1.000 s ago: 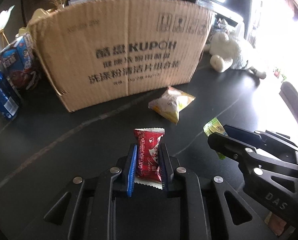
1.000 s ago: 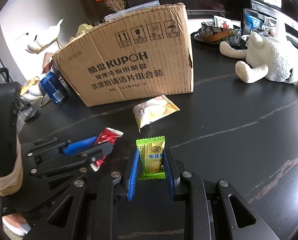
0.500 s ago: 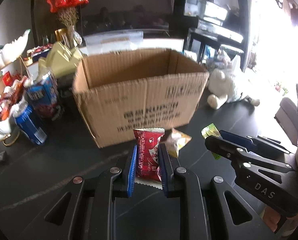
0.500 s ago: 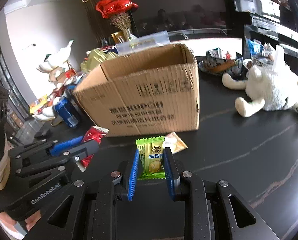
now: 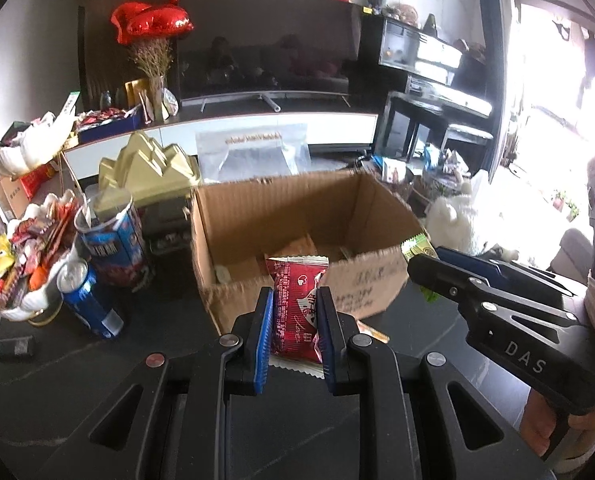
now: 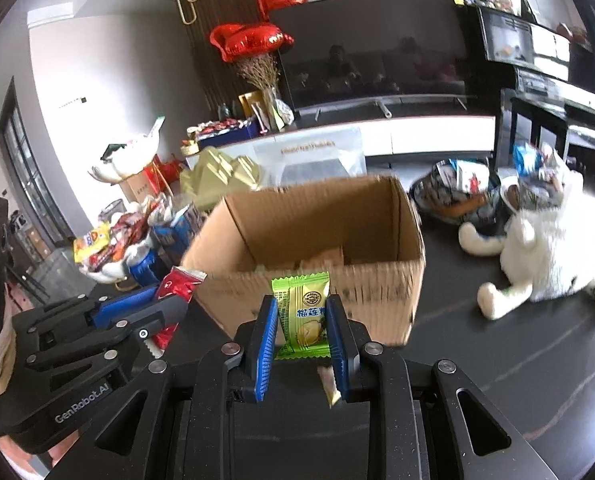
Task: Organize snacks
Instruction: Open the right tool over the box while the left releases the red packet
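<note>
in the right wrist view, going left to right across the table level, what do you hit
left gripper with the red snack packet → green durian candy packet in the right gripper, in front of the cardboard box → white plush toy

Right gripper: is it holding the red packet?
No, the right gripper is shut on the green packet; the red packet sits in the left gripper.

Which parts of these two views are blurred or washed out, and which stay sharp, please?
Left wrist view: the window side at right is blown out white, the cardboard box is motion-smeared, and the red snack packet stays sharp. Right wrist view: the box print is smeared, the green snack packet is crisp, and straight edges bow near the rim.
</note>
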Demonstrator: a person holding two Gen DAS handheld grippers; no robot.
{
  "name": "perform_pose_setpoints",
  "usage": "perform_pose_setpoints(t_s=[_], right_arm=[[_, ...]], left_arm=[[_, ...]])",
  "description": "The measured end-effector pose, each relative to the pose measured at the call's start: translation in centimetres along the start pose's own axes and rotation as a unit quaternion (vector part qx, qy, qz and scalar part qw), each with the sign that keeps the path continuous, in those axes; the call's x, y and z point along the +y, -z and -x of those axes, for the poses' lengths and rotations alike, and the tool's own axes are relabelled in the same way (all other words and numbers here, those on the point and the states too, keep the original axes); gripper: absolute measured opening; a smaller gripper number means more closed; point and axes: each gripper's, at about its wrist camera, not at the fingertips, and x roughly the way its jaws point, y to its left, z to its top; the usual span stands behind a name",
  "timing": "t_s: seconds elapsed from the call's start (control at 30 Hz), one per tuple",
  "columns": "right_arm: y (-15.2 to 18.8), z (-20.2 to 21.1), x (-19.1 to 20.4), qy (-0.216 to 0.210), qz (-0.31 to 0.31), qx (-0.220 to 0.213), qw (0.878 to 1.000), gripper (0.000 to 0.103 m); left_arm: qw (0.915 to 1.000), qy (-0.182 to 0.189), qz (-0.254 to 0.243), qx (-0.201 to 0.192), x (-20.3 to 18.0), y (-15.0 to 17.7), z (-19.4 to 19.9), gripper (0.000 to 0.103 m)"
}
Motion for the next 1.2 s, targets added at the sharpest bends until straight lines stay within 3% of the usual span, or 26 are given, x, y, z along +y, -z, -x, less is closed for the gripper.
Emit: perform_pose_setpoints(t_s=[0.6, 0.63, 0.7, 0.8, 1.03, 1.2], right_arm=[[-4.8, -5.0, 0.0, -0.003, 0.017, -0.002, 1.000, 0.026], [-4.9, -5.3, -0.1, -0.003, 0.018, -0.001, 1.000, 0.026], [-5.0, -5.8, -0.2, 0.003, 0.023, -0.004, 1.000, 0.027], [-4.6, -5.9, -0.6, 0.014, 0.015, -0.002, 1.000, 0.043], [-2.9, -3.7, -0.5, 0.015, 0.020, -0.002, 1.000, 0.044], [-1.9, -1.0, -0.8, 0.023, 0.011, -0.013, 1.000, 0.052]], left_arm=[[0.9999, -0.009, 0.005, -0.013, 2.2, -4.6, -4.5, 0.023], [0.9998, -0.013, 0.003, -0.016, 2.2, -4.8, -4.5, 0.026], [0.9993, -0.029, -0.004, -0.025, 2.1, -5.1, -4.6, 0.045], [0.9983, -0.043, -0.011, -0.039, 2.1, -4.7, -3.9, 0.046], [0.9983, -0.035, -0.012, -0.044, 1.1, -3.2, -1.8, 0.047], [0.9983, -0.031, -0.016, -0.048, -0.2, -1.9, -0.3, 0.048]])
